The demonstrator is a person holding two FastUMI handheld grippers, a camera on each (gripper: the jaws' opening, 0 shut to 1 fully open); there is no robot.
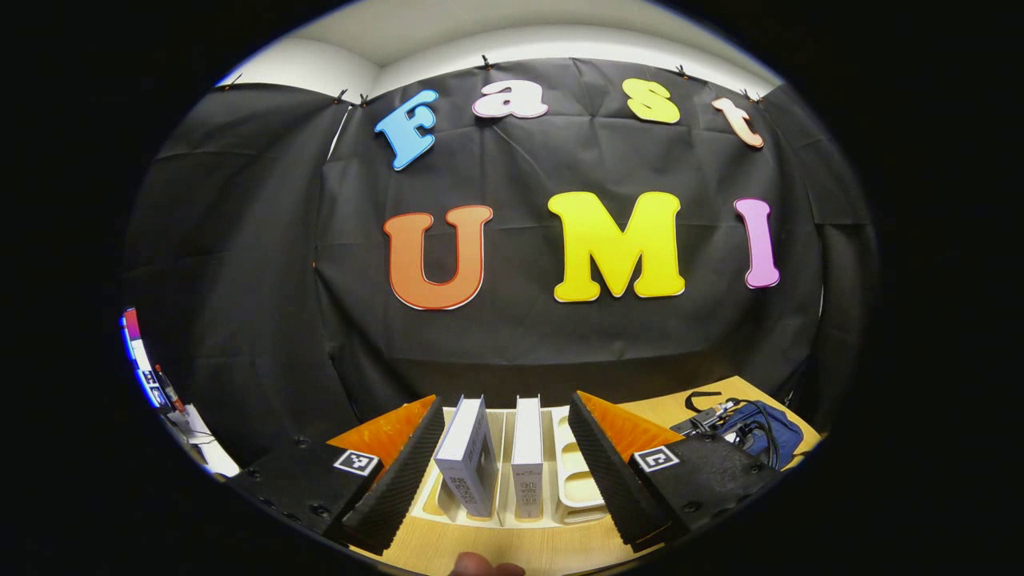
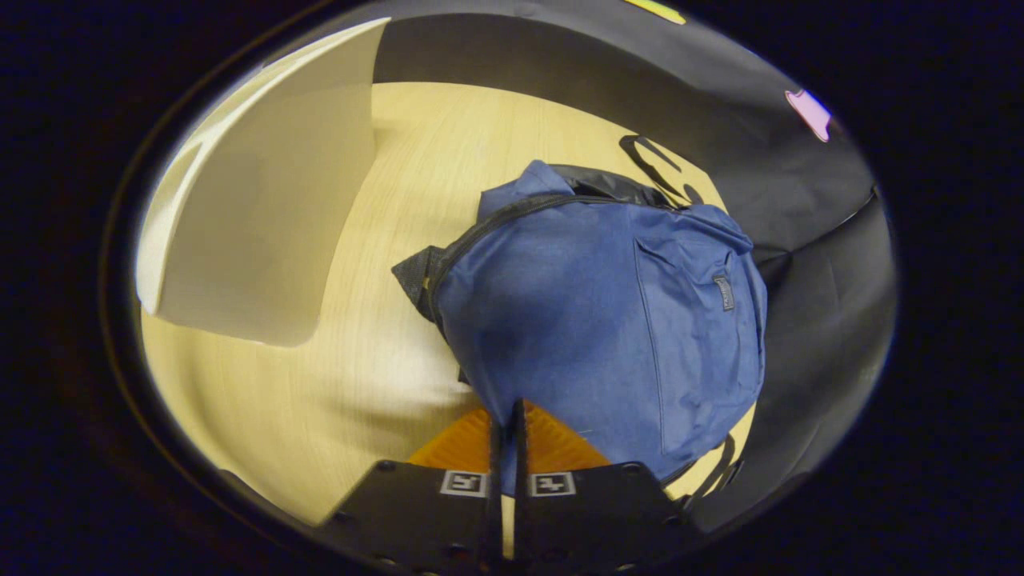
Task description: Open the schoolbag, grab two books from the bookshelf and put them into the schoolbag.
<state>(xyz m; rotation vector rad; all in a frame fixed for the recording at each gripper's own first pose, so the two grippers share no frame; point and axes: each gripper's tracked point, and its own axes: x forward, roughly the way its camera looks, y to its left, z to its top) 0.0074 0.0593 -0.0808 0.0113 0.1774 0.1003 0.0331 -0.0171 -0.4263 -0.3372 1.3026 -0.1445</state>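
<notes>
- The left gripper [image 1: 498,472] stands wide open at the bottom of the left gripper view, holding nothing; its black ribbed fingers [image 1: 400,472] flank two upright books.
- The left book [image 1: 468,464] and the right book [image 1: 528,464] sit low in the centre, spines toward the camera, slotted in a cream bookshelf [image 1: 578,472] on the wooden table [image 1: 512,548].
- Both look like stiff, boxy hardbacks with smooth covers, probably of moderate weight. I judge the best hold is across the covers near the spine, pinching firmly so the book does not slide.
- In the right gripper view the right gripper [image 2: 505,432] sits at the bottom centre with its fingers drawn nearly together, right at the lower edge of the schoolbag [image 2: 600,320]. Whether they pinch a fold of cloth or a zip pull is hard to tell.
- The schoolbag is blue, soft and slumped in the middle right of that view. It will sag when pulled, so the zip line along its upper left edge is the place to work.
</notes>
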